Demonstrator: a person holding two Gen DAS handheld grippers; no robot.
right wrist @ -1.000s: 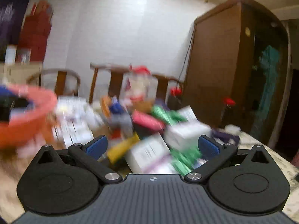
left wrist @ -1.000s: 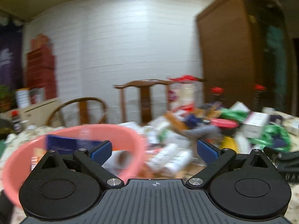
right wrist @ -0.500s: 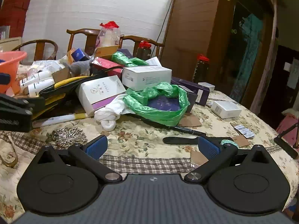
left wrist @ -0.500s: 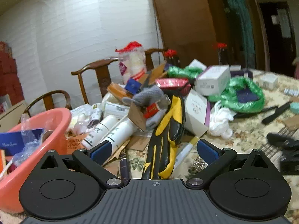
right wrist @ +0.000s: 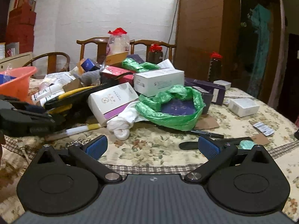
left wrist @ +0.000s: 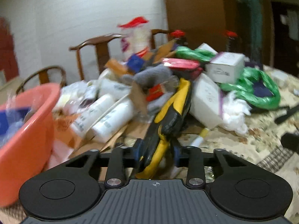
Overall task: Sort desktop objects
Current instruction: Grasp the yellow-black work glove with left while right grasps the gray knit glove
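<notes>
A round table covered with a floral cloth [right wrist: 158, 147] is seen before a white brick wall, heaped with boxes, bottles and bags. The left gripper [left wrist: 156, 154] is closing, and the near end of a yellow-and-black glove [left wrist: 168, 115] is caught between its 2 blue pads; firm contact cannot be confirmed through the blur. A pink basin [left wrist: 28, 130] is placed to its left. The right gripper [right wrist: 152, 147] is held spread wide above bare cloth, nothing between its fingers, near a green plastic bag [right wrist: 168, 108].
</notes>
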